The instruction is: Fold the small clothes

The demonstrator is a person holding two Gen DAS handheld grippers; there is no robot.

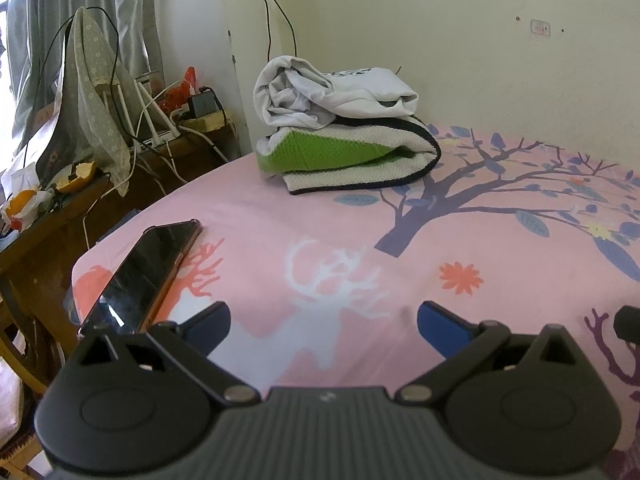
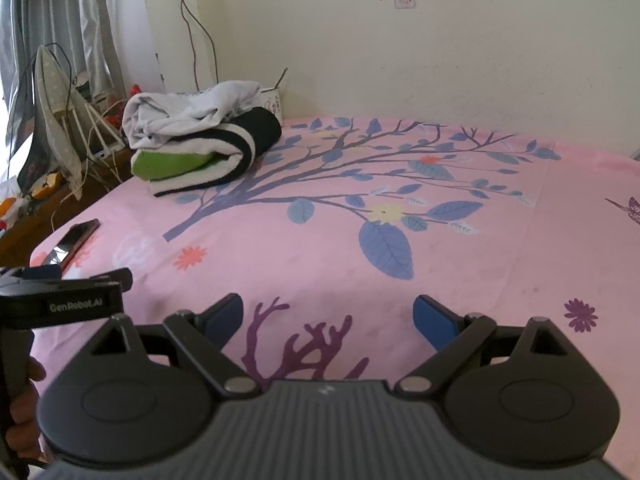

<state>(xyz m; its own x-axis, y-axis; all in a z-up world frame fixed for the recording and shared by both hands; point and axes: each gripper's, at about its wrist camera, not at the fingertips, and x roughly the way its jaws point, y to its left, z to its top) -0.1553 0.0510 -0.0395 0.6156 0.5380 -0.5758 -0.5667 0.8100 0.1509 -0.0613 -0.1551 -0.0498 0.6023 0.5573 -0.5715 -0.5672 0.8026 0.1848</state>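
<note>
A stack of folded clothes sits at the far left corner of the pink bed: a loosely bundled white garment on top of a folded white, green and black knit piece. The right wrist view shows the same white garment and knit piece at the upper left. My left gripper is open over bare sheet near the bed's front edge, well short of the stack. My right gripper is also open and holds nothing. The left gripper's body shows at the right view's left edge, with a hand below.
A dark phone lies on the pink printed bedsheet near its left edge, also seen as the phone. Left of the bed stands a wooden side table with cables, a router and cloth-covered items. A cream wall borders the bed behind.
</note>
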